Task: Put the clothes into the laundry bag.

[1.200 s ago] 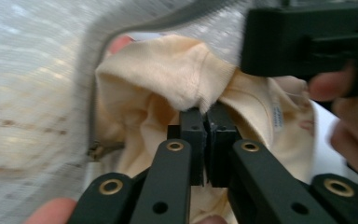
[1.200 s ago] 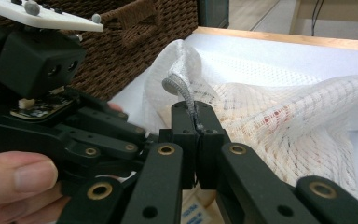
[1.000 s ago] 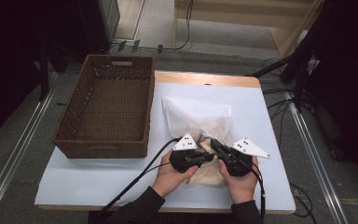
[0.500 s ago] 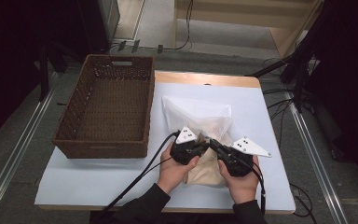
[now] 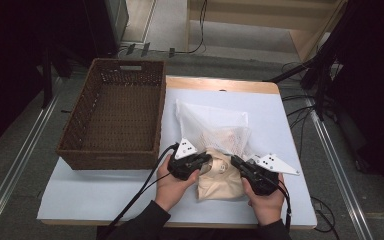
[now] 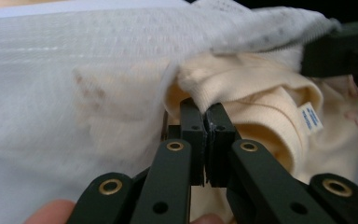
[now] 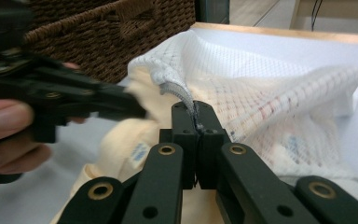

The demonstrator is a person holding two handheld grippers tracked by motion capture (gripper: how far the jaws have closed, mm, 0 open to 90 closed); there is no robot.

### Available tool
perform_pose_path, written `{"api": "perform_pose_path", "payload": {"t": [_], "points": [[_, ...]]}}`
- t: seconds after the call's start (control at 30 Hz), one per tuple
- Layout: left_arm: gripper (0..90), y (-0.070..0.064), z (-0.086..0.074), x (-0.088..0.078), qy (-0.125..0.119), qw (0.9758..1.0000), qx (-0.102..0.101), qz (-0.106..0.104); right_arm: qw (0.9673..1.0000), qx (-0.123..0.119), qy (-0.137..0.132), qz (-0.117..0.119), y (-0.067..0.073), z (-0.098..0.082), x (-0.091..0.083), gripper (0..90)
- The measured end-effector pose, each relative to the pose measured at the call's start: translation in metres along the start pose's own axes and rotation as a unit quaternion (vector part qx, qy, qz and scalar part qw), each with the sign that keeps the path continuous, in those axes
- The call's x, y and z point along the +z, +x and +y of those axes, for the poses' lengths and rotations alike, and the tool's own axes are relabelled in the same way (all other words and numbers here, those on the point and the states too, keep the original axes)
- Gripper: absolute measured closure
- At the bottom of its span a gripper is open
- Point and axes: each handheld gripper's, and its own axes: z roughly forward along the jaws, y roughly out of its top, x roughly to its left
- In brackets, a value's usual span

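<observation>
While the soft, light cream knit garment (image 5: pixel 221 179) lies half inside the white mesh laundry bag (image 5: pixel 215 125) just beside the brown wicker basket (image 5: pixel 115 120), the left gripper (image 6: pixel 204 122) pinches its ribbed edge, a good hold, and the right gripper (image 7: pixel 195 116) clamps the bag's zipper rim.

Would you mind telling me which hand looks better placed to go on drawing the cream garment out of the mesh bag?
Left, probably. The left claw is shut on the cream garment at the bag's mouth, while the right claw pinches the mesh bag by its zipper edge, holding it.
</observation>
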Motion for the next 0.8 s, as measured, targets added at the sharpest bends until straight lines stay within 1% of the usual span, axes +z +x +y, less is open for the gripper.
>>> {"api": "perform_pose_path", "payload": {"t": [0.03,0.07,0.13,0.17,0.2,0.23,0.27,0.3,0.33,0.37,0.4,0.43,0.47,0.5,0.53,0.57,0.6,0.63,0.67,0.7,0.73,0.8], "points": [[89.2,-0.001,-0.001,-0.004,0.005,1.0000,-0.004,0.003,1.0000,-0.008,0.002,0.000,0.000,0.000,0.001,90.0],[89.1,-0.001,-0.003,-0.007,0.013,0.9999,-0.002,0.006,0.9998,-0.019,0.002,-0.004,0.001,-0.001,0.001,90.0],[88.7,-0.003,-0.005,-0.010,0.022,0.9997,0.005,0.012,0.9997,-0.024,0.007,-0.003,0.001,-0.002,0.004,90.0],[88.1,-0.004,-0.006,-0.010,0.027,0.9996,0.003,0.012,0.9996,-0.027,0.007,-0.004,0.002,-0.003,0.004,90.0],[86.8,-0.004,-0.007,-0.010,0.025,0.9997,-0.006,0.005,0.9994,-0.033,0.009,-0.007,0.003,-0.002,0.003,90.0],[84.8,-0.005,-0.007,-0.009,0.021,0.9997,-0.014,-0.007,0.9992,-0.039,0.007,-0.007,0.004,-0.002,0.003,89.9],[82.2,-0.007,-0.007,-0.008,0.016,0.9995,-0.015,-0.024,0.9992,-0.040,0.006,-0.006,0.005,0.000,0.002,90.0],[79.7,-0.007,-0.007,-0.008,0.016,0.9995,-0.015,-0.024,0.9992,-0.040,0.004,-0.005,0.005,0.000,0.001,89.9],[76.7,-0.017,-0.004,-0.002,0.015,0.9978,0.000,-0.065,0.9993,-0.037,0.002,-0.002,0.005,0.001,0.000,89.9],[73.1,-0.024,-0.002,0.002,0.023,0.9966,0.021,-0.076,0.9993,-0.036,0.001,-0.001,0.006,0.002,0.000,90.0],[69.5,-0.030,-0.001,0.007,0.031,0.9957,0.042,-0.077,0.9993,-0.037,0.002,0.000,0.007,0.002,-0.001,89.9],[65.6,-0.034,0.000,0.011,0.037,0.9948,0.052,-0.079,0.9993,-0.038,0.000,0.002,0.008,0.003,-0.001,89.9],[62.6,-0.035,0.000,0.016,0.041,0.9943,0.050,-0.084,0.9992,-0.039,-0.002,0.003,0.009,0.004,-0.002,89.9],[58.2,-0.035,0.000,0.021,0.046,0.9943,0.037,-0.089,0.9991,-0.041,-0.004,0.004,0.010,0.005,-0.003,89.9],[53.3,-0.035,-0.001,0.027,0.053,0.9941,0.024,-0.091,0.9991,-0.040,-0.007,0.006,0.011,0.007,-0.004,89.9],[48.2,-0.036,-0.002,0.033,0.062,0.9939,0.015,-0.090,0.9990,-0.041,-0.012,0.008,0.011,0.009,-0.006,90.0],[44.5,-0.036,-0.002,0.037,0.071,0.9935,0.014,-0.088,0.9991,-0.038,-0.014,0.012,0.013,0.010,-0.007,90.0],[42.1,-0.039,-0.003,0.042,0.072,0.9937,0.019,-0.084,0.9990,-0.038,-0.017,0.016,0.013,0.011,-0.008,90.0],[40.7,-0.042,-0.003,0.047,0.082,0.9933,0.037,-0.072,0.9990,-0.037,-0.018,0.020,0.015,0.012,-0.008,90.0],[40.1,-0.044,-0.003,0.050,0.089,0.9928,0.043,-0.068,0.9988,-0.040,-0.015,0.021,0.016,0.011,-0.008,89.9],[39.6,-0.044,-0.003,0.050,0.089,0.9928,0.043,-0.068,0.9988,-0.040,-0.015,0.021,0.016,0.011,-0.008,89.9],[38.2,-0.049,-0.004,0.058,0.100,0.9911,0.064,-0.060,0.9987,-0.043,-0.012,0.022,0.017,0.010,-0.007,90.0]]}}
